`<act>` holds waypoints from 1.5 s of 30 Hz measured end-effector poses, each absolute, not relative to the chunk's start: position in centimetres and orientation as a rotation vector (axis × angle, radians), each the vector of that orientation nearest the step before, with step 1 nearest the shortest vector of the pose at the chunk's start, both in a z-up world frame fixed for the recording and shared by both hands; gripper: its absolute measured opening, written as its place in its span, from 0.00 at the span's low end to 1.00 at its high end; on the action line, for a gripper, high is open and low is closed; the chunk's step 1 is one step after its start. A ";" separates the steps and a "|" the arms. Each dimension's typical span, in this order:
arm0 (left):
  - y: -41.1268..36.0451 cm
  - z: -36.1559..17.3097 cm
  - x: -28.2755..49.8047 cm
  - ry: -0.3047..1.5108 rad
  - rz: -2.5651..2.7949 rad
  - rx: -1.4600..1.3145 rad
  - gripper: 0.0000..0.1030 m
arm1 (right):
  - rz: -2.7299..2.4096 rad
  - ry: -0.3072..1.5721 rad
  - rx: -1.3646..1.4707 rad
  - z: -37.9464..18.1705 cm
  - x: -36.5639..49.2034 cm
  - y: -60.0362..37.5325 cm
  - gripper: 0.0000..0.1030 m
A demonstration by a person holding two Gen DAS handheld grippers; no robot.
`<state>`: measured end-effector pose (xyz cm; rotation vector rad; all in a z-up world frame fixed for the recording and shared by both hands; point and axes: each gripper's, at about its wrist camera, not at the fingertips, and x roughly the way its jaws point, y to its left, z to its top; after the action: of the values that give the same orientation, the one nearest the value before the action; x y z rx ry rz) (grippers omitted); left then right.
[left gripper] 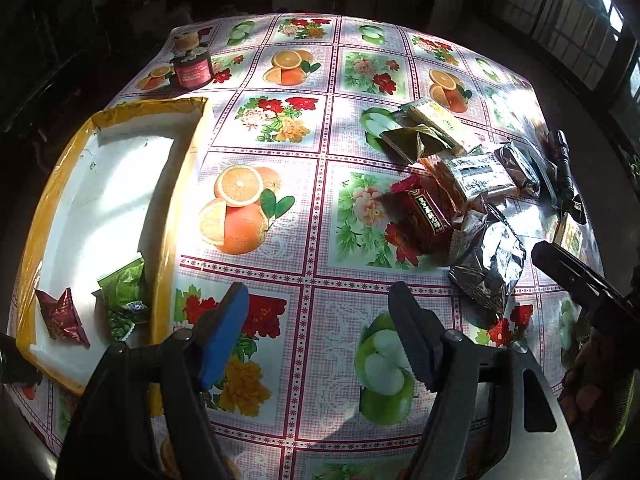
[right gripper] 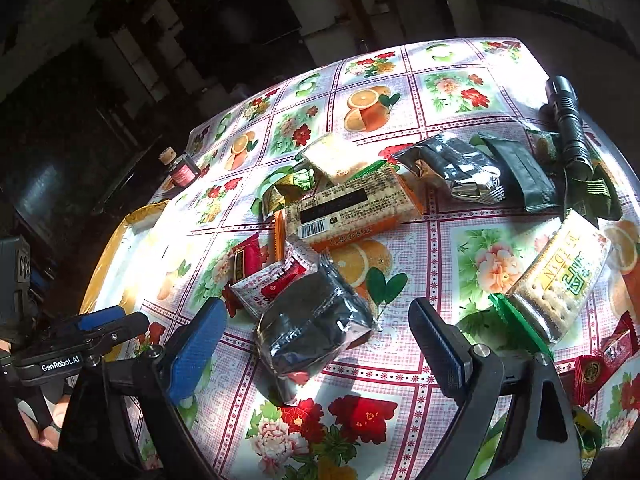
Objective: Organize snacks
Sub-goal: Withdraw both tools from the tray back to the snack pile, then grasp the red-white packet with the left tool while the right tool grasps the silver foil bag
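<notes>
A pile of snack packets lies on the fruit-print tablecloth: a silver foil packet [right gripper: 312, 332], a red packet [right gripper: 276, 284], an orange cracker pack [right gripper: 352, 216] and a green cracker pack [right gripper: 560, 280]. My right gripper [right gripper: 320, 344] is open, its jaws on either side of the silver packet, just above it. My left gripper [left gripper: 320, 320] is open and empty over bare cloth, between the white foam box [left gripper: 120, 184] and the pile [left gripper: 460, 200]. The box holds a green packet [left gripper: 124, 296] and a dark red packet [left gripper: 62, 316].
A small red jar [left gripper: 192, 70] stands at the table's far left. A black flashlight [right gripper: 568, 128] lies at the far right near dark green packets [right gripper: 516, 172]. More red packets [right gripper: 604, 364] lie at the right edge. The table edges drop to a dark room.
</notes>
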<state>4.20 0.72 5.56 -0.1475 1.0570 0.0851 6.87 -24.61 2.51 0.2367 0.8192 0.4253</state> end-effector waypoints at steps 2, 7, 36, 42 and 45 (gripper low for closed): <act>0.8 5.3 4.5 1.062 0.083 -0.146 0.71 | 0.389 0.825 0.248 2.5 6.5 -25.6 0.90; 0.6 4.6 5.4 1.080 0.088 -0.139 0.71 | 0.397 0.852 0.225 1.6 6.6 -24.7 0.78; -8.9 1.2 12.6 1.107 -0.199 0.182 0.41 | 0.399 0.974 0.257 -0.1 3.0 -24.1 0.77; -6.6 1.5 11.2 1.125 -0.151 0.097 0.21 | 0.264 0.939 0.196 -0.2 5.8 -22.3 0.77; -5.1 1.6 9.9 1.135 -0.150 0.023 0.20 | 0.192 0.916 0.126 -0.3 7.4 -21.4 0.77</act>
<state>9.91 -5.10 1.60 0.0227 1.1351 -0.1504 7.42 -21.40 -0.32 0.1263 0.9157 0.1922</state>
